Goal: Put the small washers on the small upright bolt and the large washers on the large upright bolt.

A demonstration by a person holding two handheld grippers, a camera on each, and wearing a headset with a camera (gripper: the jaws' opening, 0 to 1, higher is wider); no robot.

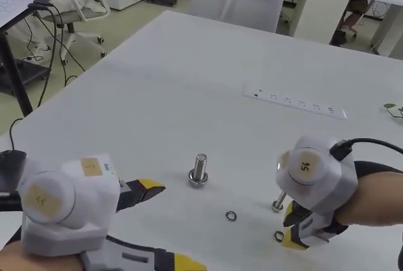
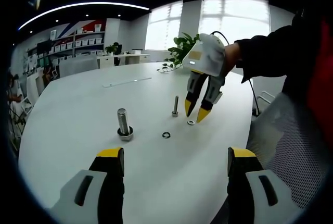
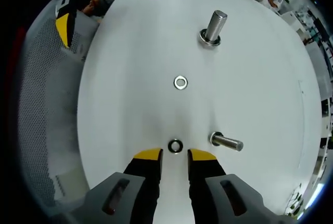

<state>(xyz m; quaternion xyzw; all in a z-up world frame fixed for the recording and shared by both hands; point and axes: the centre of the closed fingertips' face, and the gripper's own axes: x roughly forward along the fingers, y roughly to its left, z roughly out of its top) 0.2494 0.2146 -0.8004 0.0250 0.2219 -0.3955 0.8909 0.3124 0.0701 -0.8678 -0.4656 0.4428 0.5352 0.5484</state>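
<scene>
Lining up my right hand-held gripper tip-down over a washer that lies flat on the surface, just beside the small upright bolt. Jaws a little apart, nothing in them, washer just ahead of the gap, looks set for a pinch. Second washer lies loose between the two bolts. Large upright bolt stands farther off with a ring at its base, maybe a washer already on, can't tell. Left hand-held gripper hangs back, jaws wide apart and empty, I guess to keep clear. Washer sizes too small to judge.
</scene>
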